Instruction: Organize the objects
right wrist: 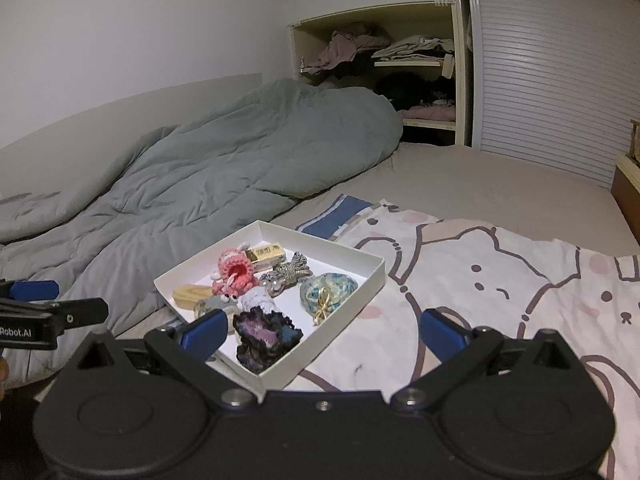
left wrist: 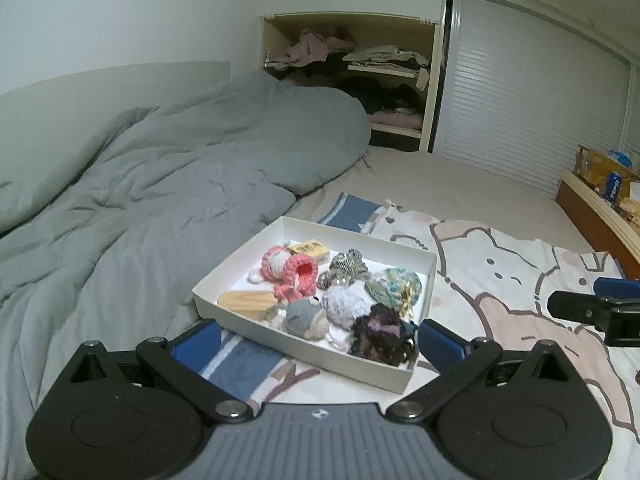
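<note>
Grey duvet (left wrist: 160, 184), cluttered shelves (left wrist: 352, 76)

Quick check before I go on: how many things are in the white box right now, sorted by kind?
In the white box:
Crocheted or yarn pieces: 6 (pink, grey-striped, blue-green, white, grey, dark purple)
Wooden piece: 1
Small yellow box: 1
Total: 8
</note>
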`<act>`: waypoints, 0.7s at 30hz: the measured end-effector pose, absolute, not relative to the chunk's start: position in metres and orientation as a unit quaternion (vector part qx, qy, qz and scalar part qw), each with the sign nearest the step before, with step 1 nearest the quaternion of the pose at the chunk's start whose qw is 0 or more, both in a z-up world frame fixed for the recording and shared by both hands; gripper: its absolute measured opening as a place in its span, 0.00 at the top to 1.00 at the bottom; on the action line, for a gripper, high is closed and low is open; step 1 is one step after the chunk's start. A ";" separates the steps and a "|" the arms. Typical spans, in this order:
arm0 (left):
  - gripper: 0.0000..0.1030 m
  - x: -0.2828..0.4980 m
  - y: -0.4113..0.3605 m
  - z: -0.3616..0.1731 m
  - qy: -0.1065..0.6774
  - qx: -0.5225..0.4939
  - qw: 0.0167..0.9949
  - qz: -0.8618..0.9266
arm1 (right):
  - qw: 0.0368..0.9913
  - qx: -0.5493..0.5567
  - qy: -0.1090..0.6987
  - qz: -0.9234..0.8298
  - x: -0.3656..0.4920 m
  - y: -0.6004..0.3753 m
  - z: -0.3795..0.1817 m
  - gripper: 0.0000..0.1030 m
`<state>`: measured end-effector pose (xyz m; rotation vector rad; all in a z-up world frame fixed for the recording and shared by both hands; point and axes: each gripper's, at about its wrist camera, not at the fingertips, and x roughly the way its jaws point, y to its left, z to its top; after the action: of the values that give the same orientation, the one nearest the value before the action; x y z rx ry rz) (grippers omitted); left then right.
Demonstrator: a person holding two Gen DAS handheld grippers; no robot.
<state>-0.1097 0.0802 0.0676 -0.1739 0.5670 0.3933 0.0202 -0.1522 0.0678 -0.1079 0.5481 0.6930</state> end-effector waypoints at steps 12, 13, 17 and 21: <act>0.00 -0.126 0.062 0.062 0.273 -0.079 0.936 0.206 | 0.900 -0.067 0.265 0.339 0.009 -0.167 0.062 0.00; 0.00 -0.126 0.061 0.061 0.273 -0.080 0.936 0.207 | 0.900 -0.067 0.266 0.340 0.009 -0.167 0.061 0.00; 0.00 -0.129 0.061 0.059 0.272 -0.084 0.937 0.204 | 0.899 -0.071 0.266 0.340 0.007 -0.169 0.058 0.00; 0.00 -0.128 0.063 0.057 0.278 -0.090 0.933 0.209 | 0.899 -0.070 0.266 0.340 0.006 -0.170 0.058 0.00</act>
<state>-0.1283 0.0630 0.0569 -0.1833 0.5687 0.4283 0.0065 -0.1699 0.0581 -0.1446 0.5499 0.7045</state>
